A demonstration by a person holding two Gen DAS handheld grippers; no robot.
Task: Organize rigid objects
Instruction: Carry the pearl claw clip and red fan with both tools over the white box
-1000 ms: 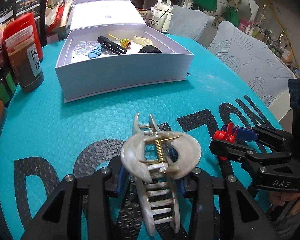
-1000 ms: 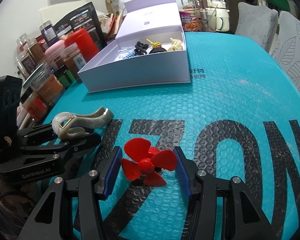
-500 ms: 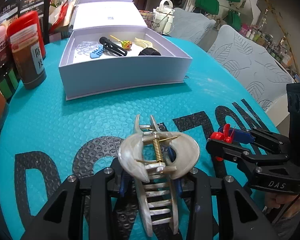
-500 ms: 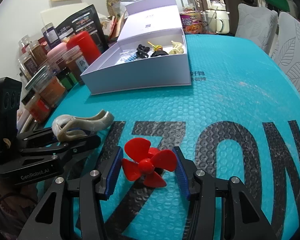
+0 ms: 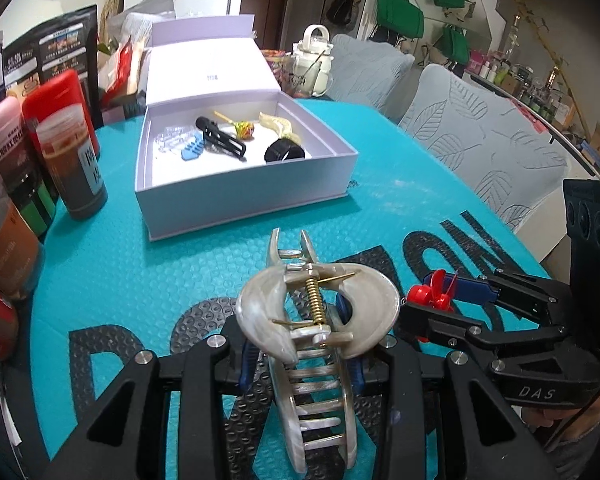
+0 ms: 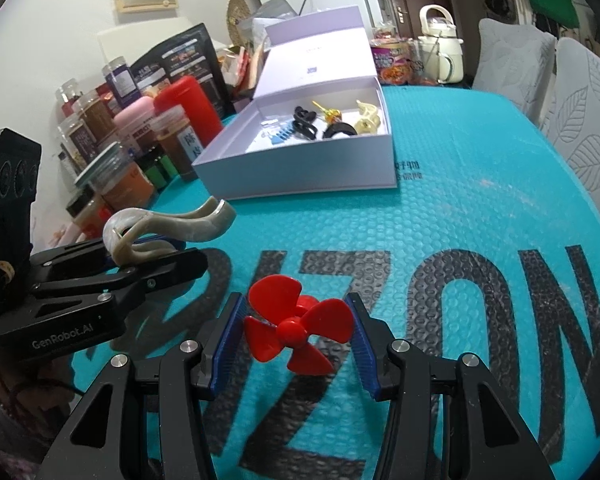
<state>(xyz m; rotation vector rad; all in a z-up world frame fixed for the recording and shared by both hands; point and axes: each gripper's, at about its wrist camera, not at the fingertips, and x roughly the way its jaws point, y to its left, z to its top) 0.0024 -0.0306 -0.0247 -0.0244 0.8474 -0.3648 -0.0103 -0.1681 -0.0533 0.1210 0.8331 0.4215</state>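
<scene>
Left wrist view: the left gripper (image 5: 300,364) clamps a pearly hair claw (image 5: 314,320) clear of the teal mat (image 5: 148,264), judged bound for the open box (image 5: 240,184). Right wrist view: the right gripper (image 6: 296,330) pinches a red propeller (image 6: 292,330), also lifted.

One hair claw (image 5: 315,332), one red propeller (image 6: 290,328).
</scene>
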